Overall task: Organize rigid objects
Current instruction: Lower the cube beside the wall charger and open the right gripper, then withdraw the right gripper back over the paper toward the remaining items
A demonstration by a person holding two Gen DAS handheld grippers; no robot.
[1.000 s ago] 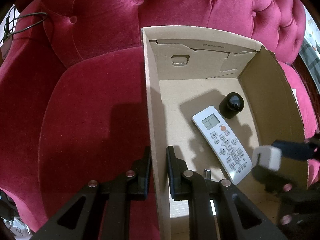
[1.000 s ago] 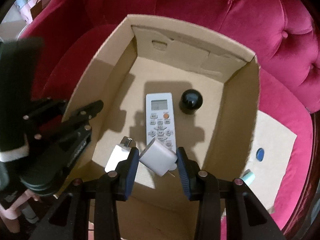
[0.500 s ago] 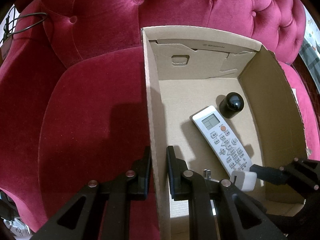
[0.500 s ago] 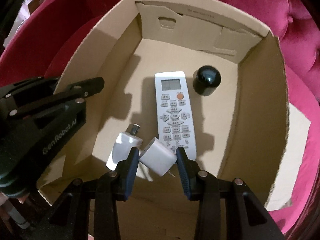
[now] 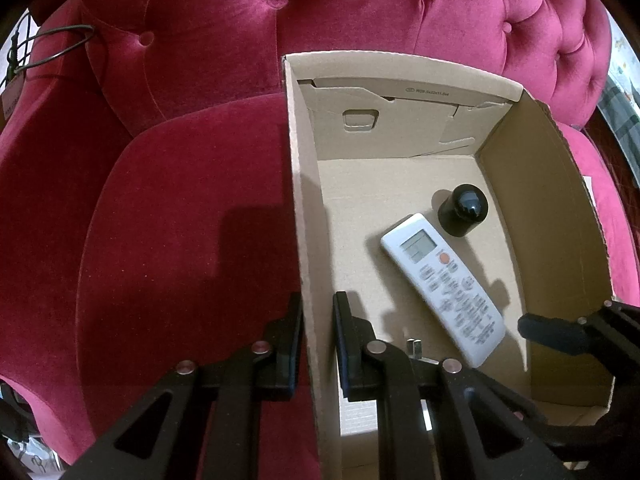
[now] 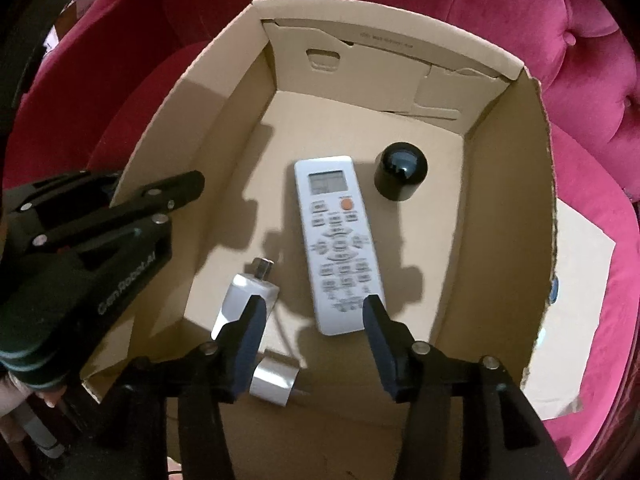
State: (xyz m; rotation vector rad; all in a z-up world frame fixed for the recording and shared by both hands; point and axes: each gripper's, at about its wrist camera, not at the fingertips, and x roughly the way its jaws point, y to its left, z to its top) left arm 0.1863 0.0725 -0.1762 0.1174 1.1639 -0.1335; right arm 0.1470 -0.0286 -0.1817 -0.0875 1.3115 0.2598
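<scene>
On the left gripper (image 6: 188,192), white lettering reads "Gen Robot.AI".

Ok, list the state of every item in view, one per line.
Cardboard box: open-topped, on the red sofa.
Remote: flat, buttons up.
Black cap: standing on the box floor.
Two white chargers: lying loose.
Left gripper: shut on the box wall.
Right gripper: jaws just opened, nothing between.

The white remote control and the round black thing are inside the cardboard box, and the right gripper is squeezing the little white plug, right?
Not quite. The right gripper is open, its jaws just widened, and the small white plug adapter lies free below them, as the right wrist view shows. The white remote control and round black object are indeed inside the cardboard box.
</scene>
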